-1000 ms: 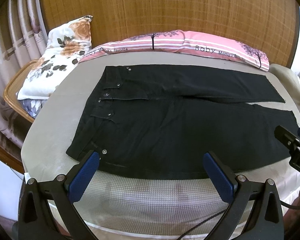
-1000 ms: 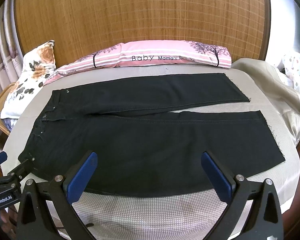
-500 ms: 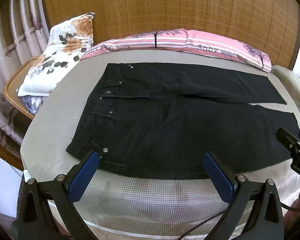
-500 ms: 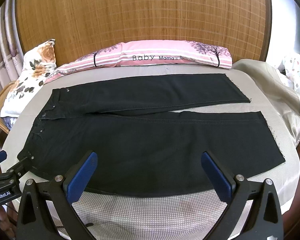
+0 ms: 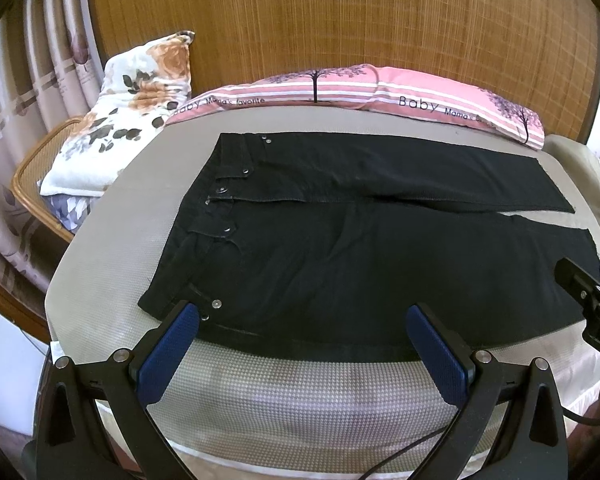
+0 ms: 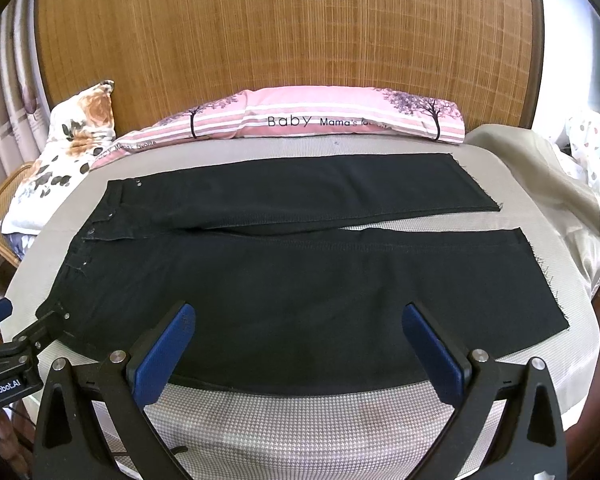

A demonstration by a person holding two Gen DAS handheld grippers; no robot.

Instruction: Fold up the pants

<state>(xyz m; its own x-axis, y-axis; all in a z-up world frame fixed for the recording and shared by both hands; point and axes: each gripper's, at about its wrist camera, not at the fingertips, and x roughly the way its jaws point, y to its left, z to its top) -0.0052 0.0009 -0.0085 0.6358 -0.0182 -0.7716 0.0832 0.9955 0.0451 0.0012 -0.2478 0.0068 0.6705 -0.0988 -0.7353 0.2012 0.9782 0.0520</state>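
Nearest the left wrist camera, the left tongs point(image 5: 302, 344) hang over the front edge of the bed point(image 5: 300, 396) with their blue pads spread wide and nothing between them; one pad sits just before the waist corner of the pants point(image 5: 360, 264). The right tongs point(image 6: 298, 346) hover the same way over the pants' near leg, pads wide apart and empty. Each tool shows at the edge of the other's view, one at each end of the pants. The black pants lie flat and unfolded across the middle of the bed, waistband with its metal buttons at the left end, both legs running to the right; the legs touch near the crotch and part toward the frayed hems, where a strip of bed cover shows between them. Beyond the pants, a long pink striped pillow point(image 6: 320, 118) lies against the woven headboard point(image 6: 284, 40). Left of the pants' waist, a flowered pillow point(image 5: 132, 104) leans on a rattan chair point(image 5: 32, 168).
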